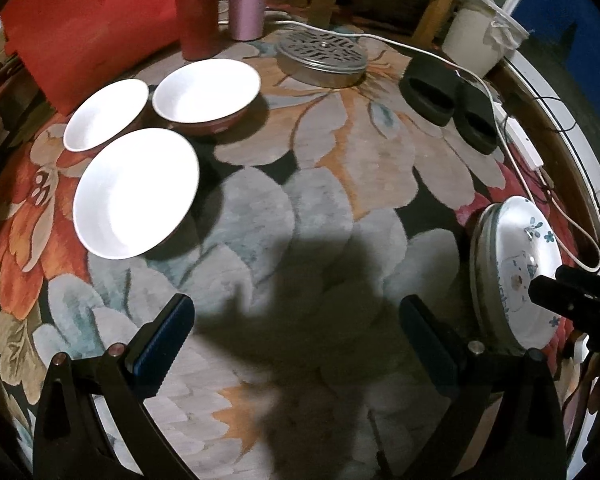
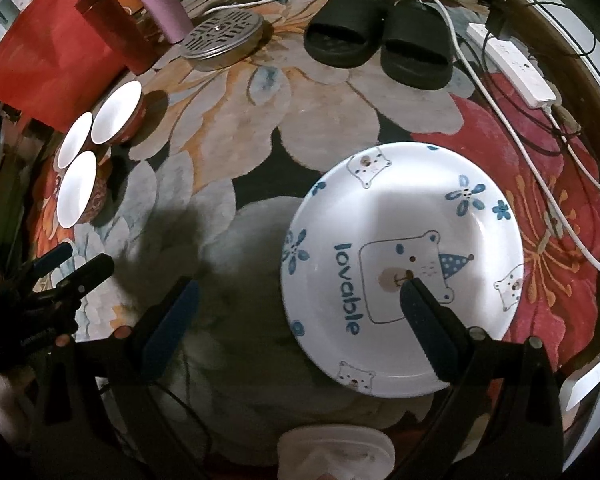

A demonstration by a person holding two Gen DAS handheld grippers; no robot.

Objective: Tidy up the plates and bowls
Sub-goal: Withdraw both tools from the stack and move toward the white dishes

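A thick carpet [image 1: 340, 184] with large flowers in grey, orange and red covers the floor, and everything stands on it under dim light with hard shadows. At its far edge are wooden chair legs [image 1: 436, 4], a pale bin [image 1: 476, 36] with a liner, a red bag [image 1: 88, 28], a red tumbler [image 1: 198, 8] and a pink tumbler [image 1: 248, 0]. A round metal tin with a perforated lid [image 1: 322, 56] sits beyond the middle, a pair of black slippers [image 2: 376, 36] lies beside it, and a white power strip [image 2: 512, 56] with its cable runs along the right edge. Three bowls [image 1: 136, 192], white inside and reddish-brown outside, stand upright and empty in a close cluster at the left; the rims look to touch, though the glare makes that hard to confirm. Well apart from them on the right lies a stack of plates [image 2: 400, 260], the top one white with blue flowers, bear faces and the word "lovable", nothing on it. The left gripper [image 1: 296, 344] is spread wide over bare carpet, holding nothing. The right gripper [image 2: 300, 312] is likewise parted and empty, its right finger [image 2: 428, 328] over the top plate and its left finger over the carpet.
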